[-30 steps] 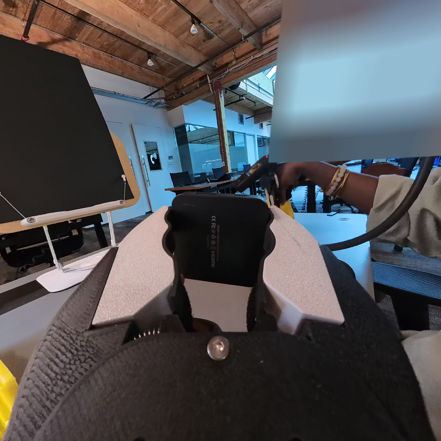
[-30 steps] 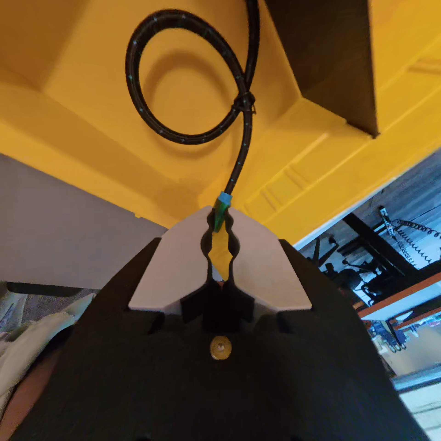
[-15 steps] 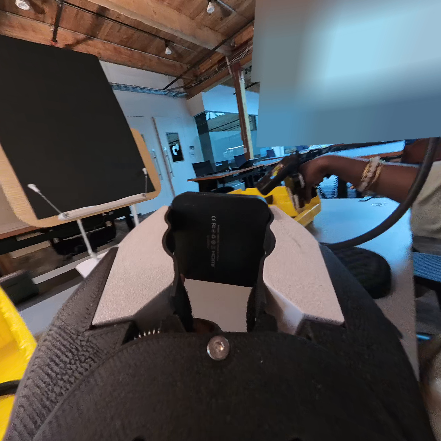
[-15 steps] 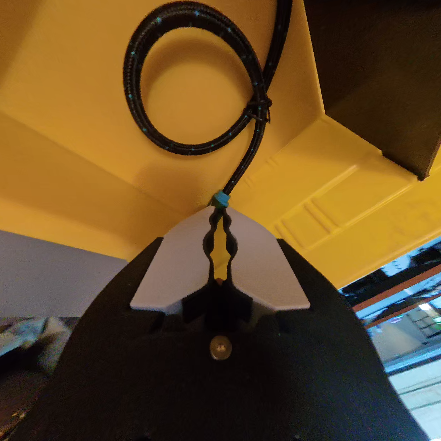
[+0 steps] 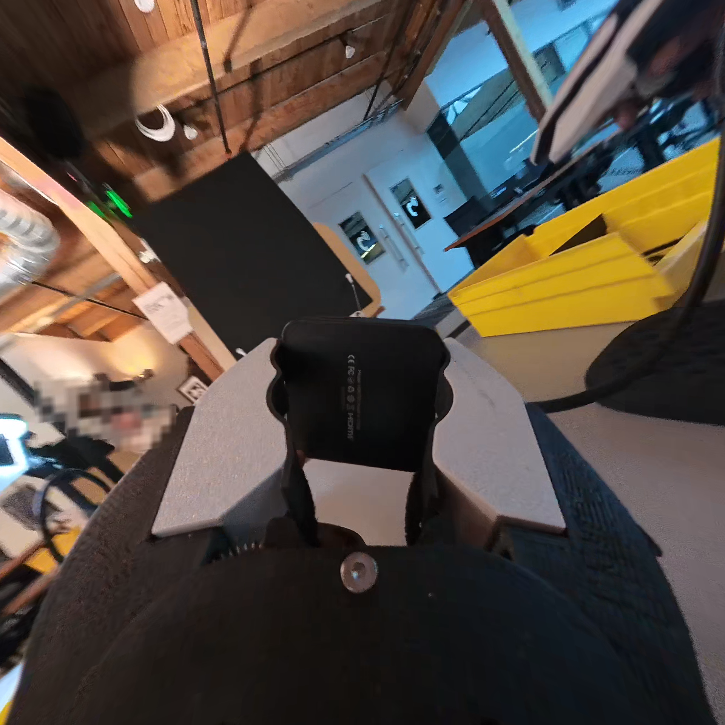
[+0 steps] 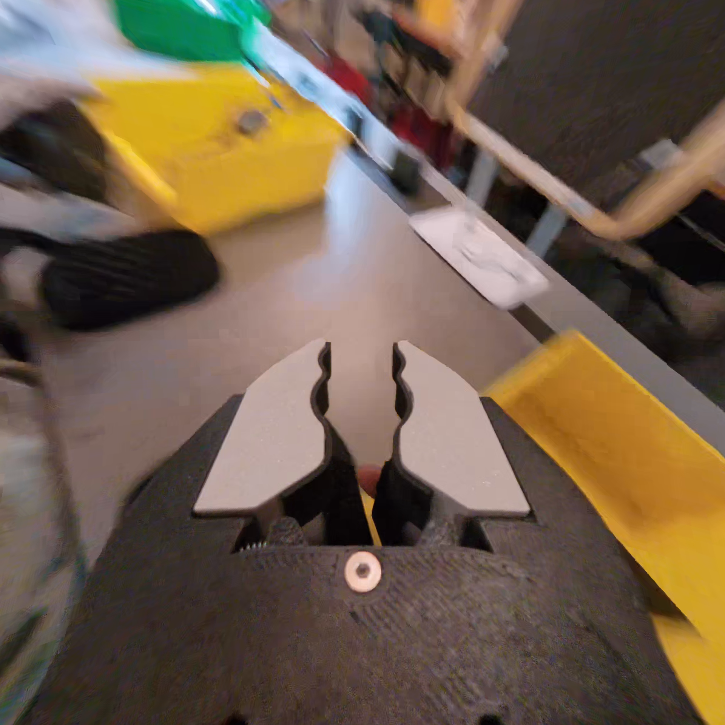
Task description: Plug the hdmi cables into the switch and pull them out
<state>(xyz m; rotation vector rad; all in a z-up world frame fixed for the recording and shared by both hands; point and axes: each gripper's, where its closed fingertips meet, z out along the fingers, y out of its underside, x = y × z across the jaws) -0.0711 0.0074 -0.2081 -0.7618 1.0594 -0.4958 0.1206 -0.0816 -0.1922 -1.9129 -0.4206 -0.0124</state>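
Desk [image 5: 612, 467]: grey surface under both tools; it carries the bins and a dark pad.
Board [image 5: 251, 251]: large black panel with a wooden edge, tilted, behind the switch in the left wrist view.
Bins: one yellow bin [image 5: 569, 274] stands on the desk to the right of the switch; in the right wrist view a yellow bin [image 6: 219, 149] sits far left and another yellow bin wall [image 6: 612, 451] runs just beside the right tool.
Pad [image 5: 667, 365]: dark, round-edged, on the desk, with a black cable [image 5: 702, 235] rising from it.
Left hand-held gripper [image 5: 361, 396]: pinching the switch by its two side edges, held above the desk.
Switch [image 5: 359, 392]: small black box, between the grey fingers, printed face toward the camera.
Right hand-held gripper [image 6: 361, 353]: fingers spread with nothing between them, over bare desk; the view is smeared, so the dark shape at left is possibly the pad.
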